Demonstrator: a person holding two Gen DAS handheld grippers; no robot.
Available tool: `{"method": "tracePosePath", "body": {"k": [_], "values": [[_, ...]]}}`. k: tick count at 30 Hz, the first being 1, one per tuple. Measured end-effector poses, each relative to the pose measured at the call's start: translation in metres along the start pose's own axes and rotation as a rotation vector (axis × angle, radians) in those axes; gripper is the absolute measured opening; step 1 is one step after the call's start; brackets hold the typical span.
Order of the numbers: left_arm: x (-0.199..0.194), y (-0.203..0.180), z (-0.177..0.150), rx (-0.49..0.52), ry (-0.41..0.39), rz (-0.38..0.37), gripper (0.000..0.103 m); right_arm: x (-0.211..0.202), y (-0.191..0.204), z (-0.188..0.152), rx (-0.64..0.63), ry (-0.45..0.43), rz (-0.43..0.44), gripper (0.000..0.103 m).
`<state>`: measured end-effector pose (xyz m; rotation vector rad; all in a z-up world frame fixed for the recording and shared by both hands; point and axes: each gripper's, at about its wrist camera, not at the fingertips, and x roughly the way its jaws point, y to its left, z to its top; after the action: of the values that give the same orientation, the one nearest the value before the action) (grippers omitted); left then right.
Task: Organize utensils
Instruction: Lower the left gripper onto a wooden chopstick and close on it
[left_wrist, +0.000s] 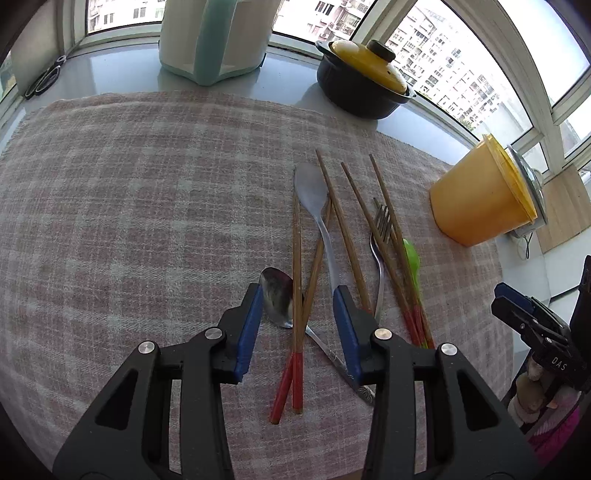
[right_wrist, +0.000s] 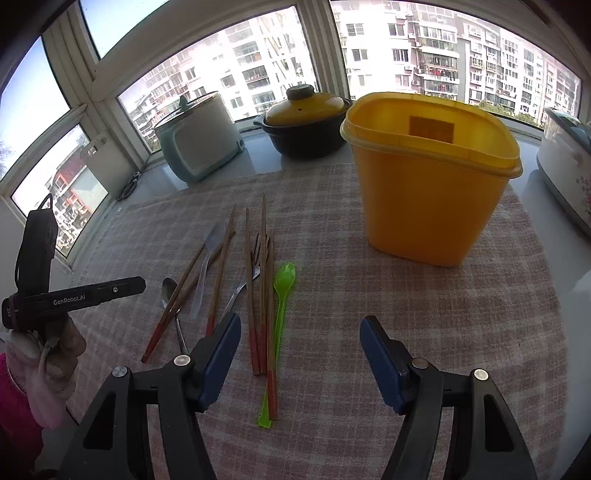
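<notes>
Left fingers: your left gripper (left_wrist: 300, 302) stood wide open, gripping nothing, its blue pads straddling two crossed red-tipped chopsticks (left_wrist: 296, 295).
Beside the left pads: a metal spoon (left_wrist: 276, 297) lay with its bowl just inside the left pad; a pale plastic spoon (left_wrist: 314, 199) ran up past the right pad.
Right fingers: your right gripper (right_wrist: 300, 326) was also spread wide and held nothing, low over the checked cloth (right_wrist: 424, 332).
Under the right gripper: a green plastic spoon (right_wrist: 281, 295) lay between its pads, touching a bundle of red-tipped chopsticks (right_wrist: 262, 295); a fork (right_wrist: 242, 286) sat under that bundle.
Container: the yellow tub (right_wrist: 428, 177) stood upright and open on the cloth, apart from the utensils.
Windowsill: a dark pot with a yellow lid (right_wrist: 306, 122) and a rice cooker (right_wrist: 199, 140) stood behind.
</notes>
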<state>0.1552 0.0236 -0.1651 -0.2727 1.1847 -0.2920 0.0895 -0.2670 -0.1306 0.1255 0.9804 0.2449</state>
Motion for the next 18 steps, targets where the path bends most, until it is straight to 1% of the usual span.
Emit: {"method": "tracePosePath", "body": {"k": [2,3,4,6,7,8,11,14,17,18], "values": [[0.009,0.000,0.006,0.001,0.016,-0.007,0.040,0.013,0.007,0.007,-0.019,0.028,0.031,0.055],[0.012,0.000,0.008,0.004,0.017,-0.002,0.040,0.018,0.009,0.010,-0.022,0.040,0.041,0.051],[0.015,-0.001,0.010,0.006,0.019,0.003,0.040,0.023,0.011,0.013,-0.024,0.053,0.055,0.049],[0.020,-0.002,0.015,0.020,0.026,0.012,0.039,0.033,0.014,0.019,-0.024,0.080,0.072,0.040],[0.023,-0.004,0.017,0.028,0.028,0.021,0.037,0.036,0.016,0.022,-0.026,0.089,0.081,0.038],[0.026,-0.005,0.020,0.037,0.032,0.026,0.032,0.041,0.019,0.025,-0.035,0.097,0.088,0.036],[0.032,-0.006,0.026,0.049,0.045,0.030,0.032,0.050,0.029,0.034,-0.082,0.116,0.097,0.034],[0.040,-0.005,0.031,0.049,0.066,0.022,0.026,0.061,0.036,0.040,-0.111,0.150,0.116,0.030],[0.046,-0.007,0.033,0.055,0.081,0.017,0.021,0.071,0.041,0.044,-0.147,0.176,0.107,0.027],[0.048,-0.007,0.033,0.058,0.085,0.015,0.021,0.075,0.043,0.045,-0.157,0.184,0.100,0.026]]}}
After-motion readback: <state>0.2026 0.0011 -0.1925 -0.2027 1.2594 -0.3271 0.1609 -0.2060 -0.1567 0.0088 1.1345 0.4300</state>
